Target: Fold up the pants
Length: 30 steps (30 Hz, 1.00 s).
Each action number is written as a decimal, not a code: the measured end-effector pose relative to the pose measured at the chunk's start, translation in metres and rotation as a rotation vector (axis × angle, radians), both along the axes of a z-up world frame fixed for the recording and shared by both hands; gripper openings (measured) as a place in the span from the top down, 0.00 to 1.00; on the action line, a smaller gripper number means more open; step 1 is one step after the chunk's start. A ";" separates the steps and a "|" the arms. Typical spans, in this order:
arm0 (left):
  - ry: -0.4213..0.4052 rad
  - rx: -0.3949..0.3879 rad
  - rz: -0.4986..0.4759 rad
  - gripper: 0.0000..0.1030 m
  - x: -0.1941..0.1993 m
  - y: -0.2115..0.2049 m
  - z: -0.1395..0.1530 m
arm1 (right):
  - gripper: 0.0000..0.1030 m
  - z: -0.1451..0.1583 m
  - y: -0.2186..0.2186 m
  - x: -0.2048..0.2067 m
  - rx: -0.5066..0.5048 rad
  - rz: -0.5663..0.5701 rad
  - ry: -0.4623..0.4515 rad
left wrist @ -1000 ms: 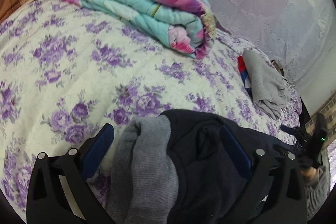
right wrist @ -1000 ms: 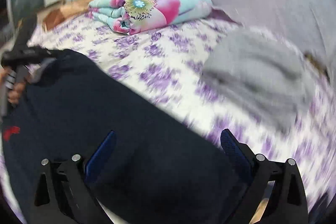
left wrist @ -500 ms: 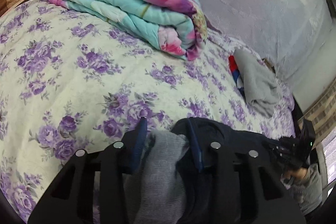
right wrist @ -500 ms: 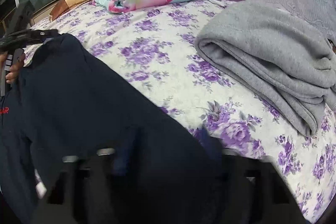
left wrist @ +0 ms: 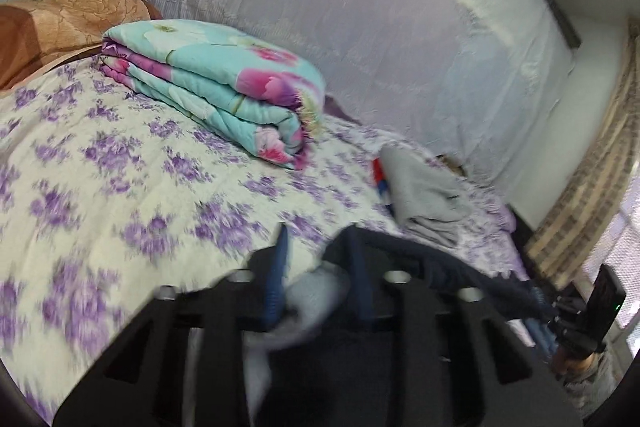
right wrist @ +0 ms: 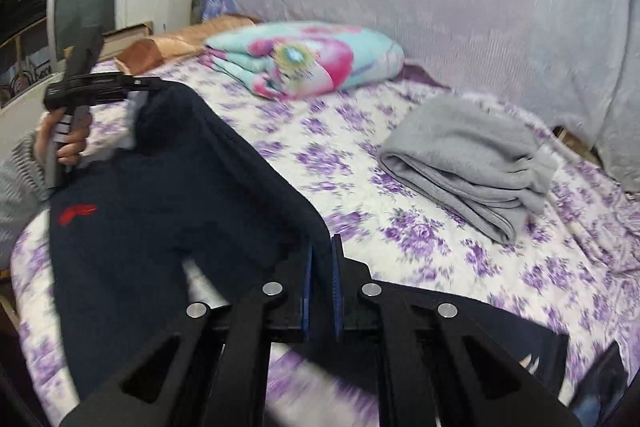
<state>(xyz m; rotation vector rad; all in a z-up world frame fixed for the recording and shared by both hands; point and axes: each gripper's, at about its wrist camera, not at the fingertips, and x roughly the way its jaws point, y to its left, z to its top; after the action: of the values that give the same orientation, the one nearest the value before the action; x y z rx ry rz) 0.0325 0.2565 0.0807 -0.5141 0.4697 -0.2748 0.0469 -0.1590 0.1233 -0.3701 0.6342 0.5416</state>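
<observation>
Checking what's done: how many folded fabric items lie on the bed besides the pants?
2: a folded floral quilt at the far side near the wall, and a folded grey garment on the right. Something red-and-blue peeks from under the grey one; more may be hidden.

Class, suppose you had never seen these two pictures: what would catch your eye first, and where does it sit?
The dark navy pants stand out first, stretched above the flowered bed between the left gripper and the right gripper, both shut on the fabric. Next comes the bright folded quilt at the back of the bed, by the wall, and a folded grey garment to its right.
</observation>
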 end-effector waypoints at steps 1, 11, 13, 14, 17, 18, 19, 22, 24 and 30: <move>-0.005 -0.017 0.000 0.84 -0.012 0.000 0.000 | 0.91 0.003 -0.002 -0.020 0.009 0.006 -0.014; 0.123 -0.220 0.053 0.87 -0.109 0.024 -0.048 | 0.91 -0.018 0.002 -0.146 0.013 0.117 -0.013; 0.159 -0.239 0.049 0.87 -0.115 0.022 -0.055 | 0.91 -0.032 0.004 -0.155 0.009 0.123 0.019; 0.168 -0.256 0.038 0.86 -0.116 0.019 -0.056 | 0.91 -0.040 0.005 -0.157 0.001 0.122 0.034; 0.181 -0.267 0.030 0.68 -0.112 0.012 -0.054 | 0.91 -0.057 0.003 -0.157 0.008 0.107 0.067; 0.211 -0.259 0.042 0.53 -0.105 0.007 -0.054 | 0.91 -0.059 0.004 -0.156 0.013 0.103 0.072; 0.247 -0.257 0.055 0.48 -0.099 0.004 -0.055 | 0.91 -0.059 0.004 -0.156 0.016 0.099 0.072; 0.305 -0.254 0.070 0.47 -0.085 -0.004 -0.059 | 0.91 -0.056 0.005 -0.158 0.028 0.087 0.068; 0.329 -0.270 0.100 0.47 -0.078 -0.006 -0.063 | 0.91 -0.053 0.005 -0.157 0.032 0.086 0.064; 0.294 -0.224 0.163 0.89 -0.081 -0.007 -0.049 | 0.91 -0.056 0.002 -0.154 0.048 0.085 0.083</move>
<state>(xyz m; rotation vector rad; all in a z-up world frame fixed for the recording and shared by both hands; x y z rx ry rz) -0.0489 0.2492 0.0321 -0.8129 0.6823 -0.0946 -0.1075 -0.1573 0.0670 -0.3311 0.6864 0.6546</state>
